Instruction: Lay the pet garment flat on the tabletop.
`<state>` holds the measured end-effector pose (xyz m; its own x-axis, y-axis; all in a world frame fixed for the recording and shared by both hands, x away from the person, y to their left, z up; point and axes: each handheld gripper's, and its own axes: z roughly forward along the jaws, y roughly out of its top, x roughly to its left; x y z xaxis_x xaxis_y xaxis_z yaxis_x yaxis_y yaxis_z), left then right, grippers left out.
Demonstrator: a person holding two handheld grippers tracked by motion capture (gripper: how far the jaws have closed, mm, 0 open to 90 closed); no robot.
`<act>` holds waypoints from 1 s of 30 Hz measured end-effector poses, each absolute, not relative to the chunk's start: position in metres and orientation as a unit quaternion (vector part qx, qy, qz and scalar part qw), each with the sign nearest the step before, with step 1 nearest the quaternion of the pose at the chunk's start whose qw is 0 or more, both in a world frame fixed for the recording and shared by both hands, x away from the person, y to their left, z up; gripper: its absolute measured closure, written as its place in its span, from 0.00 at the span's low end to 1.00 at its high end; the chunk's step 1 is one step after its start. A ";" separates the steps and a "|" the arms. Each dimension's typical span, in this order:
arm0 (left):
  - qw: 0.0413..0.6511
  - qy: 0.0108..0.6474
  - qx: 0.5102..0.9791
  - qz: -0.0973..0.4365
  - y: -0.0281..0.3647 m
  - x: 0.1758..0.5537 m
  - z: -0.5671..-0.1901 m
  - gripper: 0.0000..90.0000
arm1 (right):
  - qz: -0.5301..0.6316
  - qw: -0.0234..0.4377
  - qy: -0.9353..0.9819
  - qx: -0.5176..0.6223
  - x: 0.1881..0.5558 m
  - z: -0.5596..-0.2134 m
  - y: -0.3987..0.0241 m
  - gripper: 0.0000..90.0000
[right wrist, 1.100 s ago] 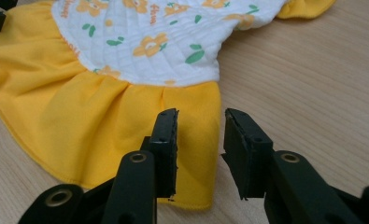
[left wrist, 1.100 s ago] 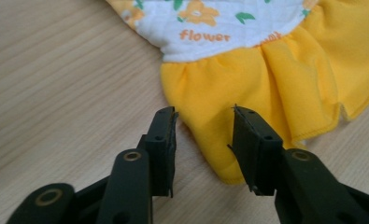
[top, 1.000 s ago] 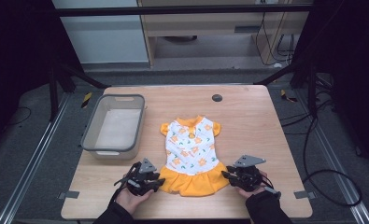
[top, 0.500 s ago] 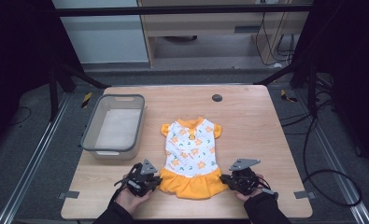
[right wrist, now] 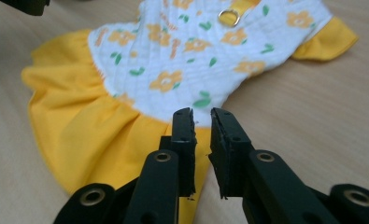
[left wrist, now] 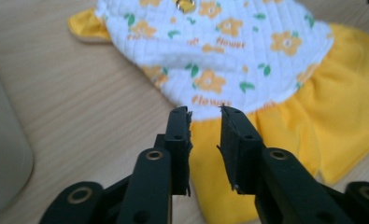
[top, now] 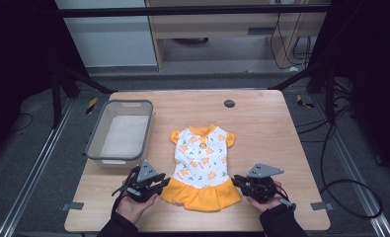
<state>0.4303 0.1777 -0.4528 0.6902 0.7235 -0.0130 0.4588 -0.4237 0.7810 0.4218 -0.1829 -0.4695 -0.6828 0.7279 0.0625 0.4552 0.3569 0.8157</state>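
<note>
The little dress (top: 202,165) lies flat on the wooden table (top: 271,128), and everything here is told from the dress.

Nearest to the person, two hands come up from the table's near edge. The left hand (top: 133,207) holds the left gripper (top: 159,183) just beside the dress's yellow skirt (top: 202,195), on the skirt's left side. In the left gripper view, its two black jaws stand a small way apart. They have just been opening a bit. The jaw tips (left wrist: 205,116) hang over the spot where the skirt meets the white top (left wrist: 219,51). Yellow cloth shows in the gap, but the pads do not press on it, so the gripper holds nothing.

The right hand (top: 264,202) holds the right gripper (top: 238,181) just beside the skirt's right side. In the right gripper view, its jaws stand only a little apart, and they too have just been opening. Their tips (right wrist: 202,116) are over the skirt's edge (right wrist: 79,126), near the white top with orange flowers (right wrist: 191,46). The pads do not squeeze the cloth.

Past the skirt, the white top reaches away from the person. It has small yellow sleeves (top: 229,139) and a yellow collar (top: 202,130). A small metal ring (right wrist: 229,17) sits near the collar.

To the left of the dress, near it but not touching, stands a grey plastic bin (top: 121,133).

Farther off, beyond the collar, a small dark round thing (top: 229,103) sits in the table top.
</note>
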 end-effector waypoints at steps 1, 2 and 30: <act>0.402 0.356 0.827 0.167 0.174 0.434 -0.452 0.86 | 0.439 0.162 0.803 0.369 0.427 -0.469 -0.181 0.91; 0.402 0.353 0.828 0.169 0.170 0.437 -0.451 0.87 | 0.443 0.163 0.800 0.371 0.432 -0.468 -0.179 0.92; 0.347 0.350 0.859 0.137 0.144 0.461 -0.489 0.91 | 0.394 0.164 0.813 0.395 0.481 -0.505 -0.148 1.00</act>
